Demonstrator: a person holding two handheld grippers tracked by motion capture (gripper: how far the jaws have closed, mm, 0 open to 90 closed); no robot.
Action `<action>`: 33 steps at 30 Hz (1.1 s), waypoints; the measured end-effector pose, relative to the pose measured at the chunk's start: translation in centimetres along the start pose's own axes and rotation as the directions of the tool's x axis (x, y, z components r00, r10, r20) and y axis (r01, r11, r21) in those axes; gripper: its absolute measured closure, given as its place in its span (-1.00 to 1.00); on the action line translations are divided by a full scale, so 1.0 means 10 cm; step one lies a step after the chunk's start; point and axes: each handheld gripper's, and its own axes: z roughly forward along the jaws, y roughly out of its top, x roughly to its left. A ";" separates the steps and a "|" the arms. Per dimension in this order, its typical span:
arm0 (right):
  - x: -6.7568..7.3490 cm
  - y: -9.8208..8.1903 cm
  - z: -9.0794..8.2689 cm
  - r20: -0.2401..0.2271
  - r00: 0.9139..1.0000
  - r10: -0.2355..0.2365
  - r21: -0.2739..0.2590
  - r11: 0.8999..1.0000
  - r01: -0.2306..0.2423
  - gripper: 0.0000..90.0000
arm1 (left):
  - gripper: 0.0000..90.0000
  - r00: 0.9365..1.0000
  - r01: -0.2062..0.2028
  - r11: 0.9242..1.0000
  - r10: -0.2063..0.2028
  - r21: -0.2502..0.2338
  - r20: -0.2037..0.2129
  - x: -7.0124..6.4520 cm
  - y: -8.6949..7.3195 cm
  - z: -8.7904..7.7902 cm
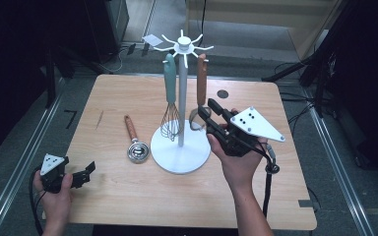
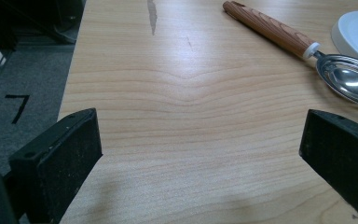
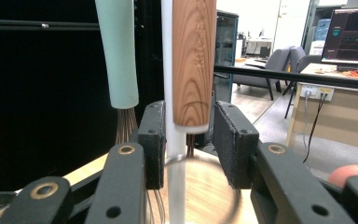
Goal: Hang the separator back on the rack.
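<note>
On the wooden table stood a white utensil rack, its round base resting near the middle of the board and its spoked crown carrying two hanging tools: a whisk with a pale green handle on one side of the pole and a wood-handled utensil on the other. Both hung handle-up from the hooks, presumably so that their working ends dangled free above the base. The right gripper was held up at the lower end of that wooden handle, and in the right gripper view its jaws stood to either side of the handle with a visible gap on both flanks, so the pads were not pressing on it; the tool seemed to hang from its hook by its own weight, which suggested a release after hanging or the start of a grasp, and I could not tell which. A third tool, a wood-handled strainer, lay flat on the table just left of the base, apparently waiting its turn. The left gripper rested low at the near left corner, its jaws spread wide over bare wood and holding nothing, probably parked there to stay out of the way.
</note>
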 end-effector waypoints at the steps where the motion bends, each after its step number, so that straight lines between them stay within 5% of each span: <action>1: 0.00 0.01 0.01 0.003 1.000 -0.004 0.002 1.000 0.004 0.48 | -1.00 1.000 0.000 1.000 0.000 0.002 0.000 0.00 0.00 0.00; 10: 0.03 0.10 0.09 0.034 0.999 -0.038 -0.004 0.999 0.038 1.00 | -1.00 1.000 -0.001 1.000 0.001 0.002 0.002 0.00 0.00 0.00; 21: -0.01 0.34 0.18 0.083 0.996 -0.025 -0.066 0.997 0.030 1.00 | -1.00 1.000 -0.001 1.000 0.001 0.002 0.003 0.00 0.00 0.00; 23: -0.03 0.40 0.21 0.094 0.995 -0.038 -0.079 0.996 0.045 1.00 | -1.00 1.000 0.000 1.000 0.000 0.002 0.003 0.00 0.00 0.00; 26: -0.06 0.47 0.28 0.125 0.985 -0.115 -0.101 0.987 0.128 1.00 | -1.00 1.000 0.000 1.000 0.000 0.003 0.003 0.00 0.00 0.00; 33: -0.10 0.52 0.36 0.112 0.989 -0.098 -0.107 0.988 0.110 1.00 | -1.00 1.000 -0.002 1.000 0.002 0.004 0.004 0.00 0.00 0.00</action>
